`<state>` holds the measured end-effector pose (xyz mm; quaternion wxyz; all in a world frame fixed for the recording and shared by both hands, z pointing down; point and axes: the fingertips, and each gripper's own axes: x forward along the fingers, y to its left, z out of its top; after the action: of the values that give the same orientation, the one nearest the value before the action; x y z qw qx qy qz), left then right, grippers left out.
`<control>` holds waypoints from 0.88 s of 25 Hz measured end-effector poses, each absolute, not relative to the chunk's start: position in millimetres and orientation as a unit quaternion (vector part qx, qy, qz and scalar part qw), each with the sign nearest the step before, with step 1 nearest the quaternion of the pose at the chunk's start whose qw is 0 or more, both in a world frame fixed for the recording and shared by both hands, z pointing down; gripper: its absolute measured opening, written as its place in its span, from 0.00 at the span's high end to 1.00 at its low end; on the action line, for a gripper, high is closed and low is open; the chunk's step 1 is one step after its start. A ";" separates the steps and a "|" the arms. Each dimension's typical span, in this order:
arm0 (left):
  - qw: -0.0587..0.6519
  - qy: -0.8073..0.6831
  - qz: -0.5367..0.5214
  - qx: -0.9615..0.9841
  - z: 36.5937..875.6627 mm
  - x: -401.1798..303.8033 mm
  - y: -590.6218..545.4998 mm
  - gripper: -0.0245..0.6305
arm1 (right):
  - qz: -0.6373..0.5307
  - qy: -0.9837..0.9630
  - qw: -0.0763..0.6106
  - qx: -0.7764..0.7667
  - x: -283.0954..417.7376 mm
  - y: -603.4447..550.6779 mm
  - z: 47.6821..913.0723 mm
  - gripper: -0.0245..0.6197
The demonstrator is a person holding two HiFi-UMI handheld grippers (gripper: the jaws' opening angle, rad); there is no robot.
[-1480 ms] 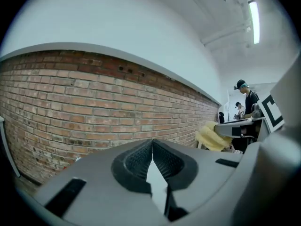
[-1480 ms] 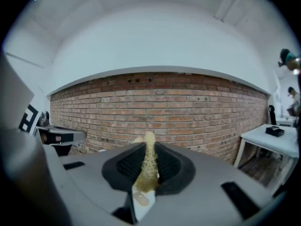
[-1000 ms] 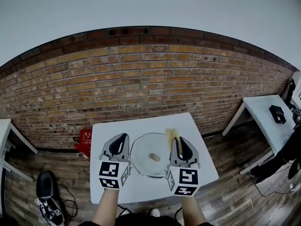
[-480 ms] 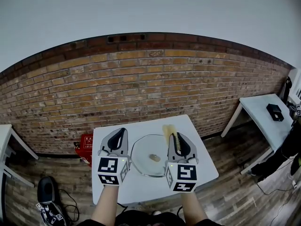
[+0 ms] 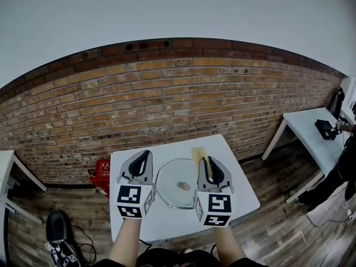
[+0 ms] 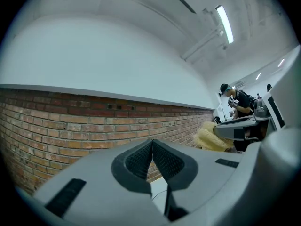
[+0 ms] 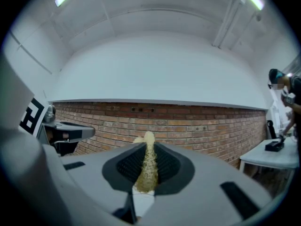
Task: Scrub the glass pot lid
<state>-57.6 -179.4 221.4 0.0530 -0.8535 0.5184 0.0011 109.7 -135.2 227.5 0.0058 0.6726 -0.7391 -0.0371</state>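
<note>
L gripper (image 5: 145,156): jaws together, empty | R gripper (image 5: 203,161): clamped on scrubber (image 5: 198,152) | Risk: you scrub w/ glass lid (image 5: 168,189) unheld, it may skid.

The lid (image 5: 169,177) is clear glossy glass, the table (image 5: 167,224) smooth matt white, the scrubber (image 7: 149,166) coarse fibre.

You face a red brick wall (image 5: 167,99) under white plaster, your white worktop (image 5: 172,220) on a wood-plank floor (image 5: 278,232), strip lights (image 6: 225,23) overhead.
</note>
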 end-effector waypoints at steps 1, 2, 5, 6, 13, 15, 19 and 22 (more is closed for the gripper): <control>0.053 0.518 0.000 -0.854 222.0 -57.5 -179.7 0.94 | -0.037 -0.739 0.006 0.673 109.7 -135.5 227.6 0.87; 0.053 0.518 -0.001 -0.854 222.5 -57.2 -180.1 0.94 | -0.036 -0.739 0.005 0.673 109.7 -136.0 227.7 0.87; 0.054 0.518 0.000 -0.854 222.3 -56.9 -181.6 0.94 | -0.035 -0.739 0.004 0.673 109.7 -137.9 228.0 0.87; 0.053 0.517 0.001 -0.854 221.8 -56.4 -182.0 0.94 | -0.035 -0.739 0.004 0.673 109.6 -138.2 228.4 0.87; 0.053 0.516 0.002 -0.855 223.0 -56.5 -183.9 0.94 | -0.036 -0.738 0.004 0.674 109.1 -139.2 229.8 0.87; 0.050 0.514 0.002 -0.856 223.6 -57.3 -185.1 0.94 | -0.036 -0.736 0.006 0.676 108.9 -139.7 229.6 0.87; 0.045 0.514 0.002 -0.857 223.5 -58.4 -187.7 0.94 | -0.035 -0.735 0.007 0.678 109.1 -140.9 229.8 0.88; 0.047 0.512 0.000 -0.858 223.4 -57.8 -189.3 0.94 | -0.033 -0.734 0.008 0.678 108.1 -142.9 231.0 0.87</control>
<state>-57.8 -189.3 223.4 0.0470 -0.8578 0.5119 0.0002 108.1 -142.9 231.0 0.0080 0.6785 -0.7338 -0.0331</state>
